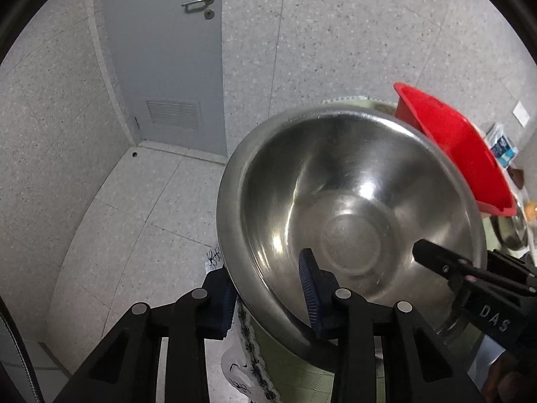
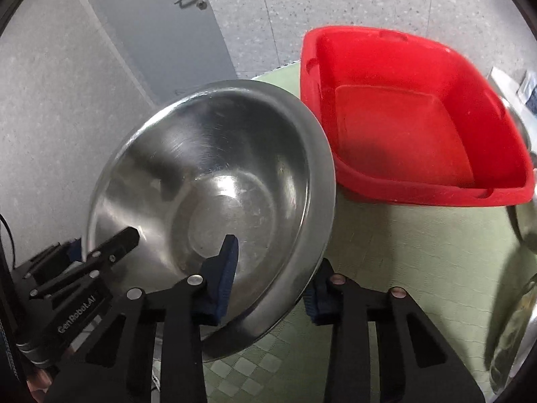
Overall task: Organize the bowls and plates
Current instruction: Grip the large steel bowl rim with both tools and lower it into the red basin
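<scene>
A large steel bowl is held tilted above the green mat, gripped on both sides. My left gripper is shut on its left rim, one blue pad inside and one outside. My right gripper is shut on the opposite rim of the bowl, one blue pad inside, one outside. Each gripper shows in the other's view, the right gripper and the left gripper. An empty red plastic tub stands just behind the bowl; it also shows in the left wrist view.
A green checked mat covers the table. More steel bowls lie at the right edge. A grey door and speckled tile walls stand behind. A table's left edge drops to the floor.
</scene>
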The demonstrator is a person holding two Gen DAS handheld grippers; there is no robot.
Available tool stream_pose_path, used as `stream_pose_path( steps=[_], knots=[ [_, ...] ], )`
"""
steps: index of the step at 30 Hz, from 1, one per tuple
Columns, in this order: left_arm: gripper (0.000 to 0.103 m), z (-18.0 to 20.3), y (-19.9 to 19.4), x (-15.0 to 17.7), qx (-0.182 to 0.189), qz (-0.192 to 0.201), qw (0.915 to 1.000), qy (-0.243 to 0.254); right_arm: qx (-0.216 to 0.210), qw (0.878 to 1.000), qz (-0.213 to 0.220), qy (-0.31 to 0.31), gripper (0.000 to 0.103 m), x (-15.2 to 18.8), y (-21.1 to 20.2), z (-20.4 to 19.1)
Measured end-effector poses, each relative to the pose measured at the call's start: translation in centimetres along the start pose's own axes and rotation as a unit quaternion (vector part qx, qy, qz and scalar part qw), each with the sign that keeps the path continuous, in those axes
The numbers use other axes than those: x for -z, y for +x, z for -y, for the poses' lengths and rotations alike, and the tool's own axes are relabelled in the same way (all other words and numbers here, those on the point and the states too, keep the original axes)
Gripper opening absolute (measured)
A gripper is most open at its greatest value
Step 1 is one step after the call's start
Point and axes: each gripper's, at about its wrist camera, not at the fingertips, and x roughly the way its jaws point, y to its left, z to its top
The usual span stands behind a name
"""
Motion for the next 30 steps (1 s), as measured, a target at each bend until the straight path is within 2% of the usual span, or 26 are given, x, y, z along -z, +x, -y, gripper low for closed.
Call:
stream_pose_path(
  steps=[3,8,13,16,20,24,30],
  knots=[
    [0.03,0.2,-1.0,-0.2,0.002,0.017,0.9999,0.002,-0.004,1.0,-0.001,-0.002,0.035,-0.1,-0.4,-0.5],
    [0.03,0.5,-5.1,0.3,-0.008,0.067,0.9976,0.014,-0.019,1.0,0.014,-0.007,0.035,-0.6,-2.1,-1.5],
    [0.029,1.5,-8.7,0.0,-0.003,0.119,0.9926,0.022,-0.036,0.998,0.051,-0.009,0.035,-2.2,-5.4,-1.7],
    [0.029,3.5,-9.3,-0.6,0.017,0.141,0.9891,0.038,-0.031,0.996,0.078,-0.003,0.035,-3.8,-7.4,-0.8],
    [0.03,6.2,-8.5,-1.9,0.046,0.145,0.9865,0.06,-0.008,0.994,0.108,0.013,0.035,-5.9,-9.3,1.9],
    [0.03,8.4,-6.3,-4.1,0.07,0.134,0.9851,0.081,0.023,0.992,0.117,0.035,0.035,-7.6,-9.8,5.3],
    [0.03,11.1,-0.8,-7.2,0.089,0.076,0.9867,0.113,0.048,0.992,0.093,0.071,0.035,-9.1,-8.1,11.2]
  ],
)
